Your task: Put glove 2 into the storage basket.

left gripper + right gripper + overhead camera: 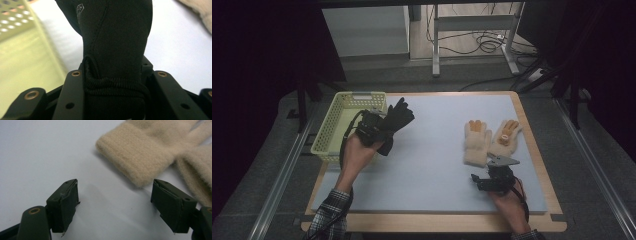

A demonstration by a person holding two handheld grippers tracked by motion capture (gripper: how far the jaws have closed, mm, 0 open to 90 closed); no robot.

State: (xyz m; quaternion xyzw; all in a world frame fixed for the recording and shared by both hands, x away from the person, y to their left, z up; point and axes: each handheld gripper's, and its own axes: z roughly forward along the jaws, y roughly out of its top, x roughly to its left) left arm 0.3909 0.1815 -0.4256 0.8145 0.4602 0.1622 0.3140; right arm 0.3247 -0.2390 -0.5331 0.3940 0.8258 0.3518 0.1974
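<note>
A black glove (397, 120) hangs lifted above the pale mat (432, 165), just right of the yellow basket (328, 131). My left gripper (379, 131) is shut on its cuff end, and the fingers of the glove point up and away. In the left gripper view the black glove (115, 37) is pinched between both jaws of the left gripper (116, 75). Two beige knitted gloves (476, 142) (507, 136) lie flat at the right of the mat. My right gripper (487, 170) stands open just short of them; the right gripper (115, 192) has nothing between its jaws, with a beige cuff (140, 152) ahead.
The yellow perforated basket (22, 37) sits at the mat's far left corner, and I see nothing in it. The wooden table edge (542, 165) frames the mat. A metal stand and cables (477, 42) are on the floor beyond.
</note>
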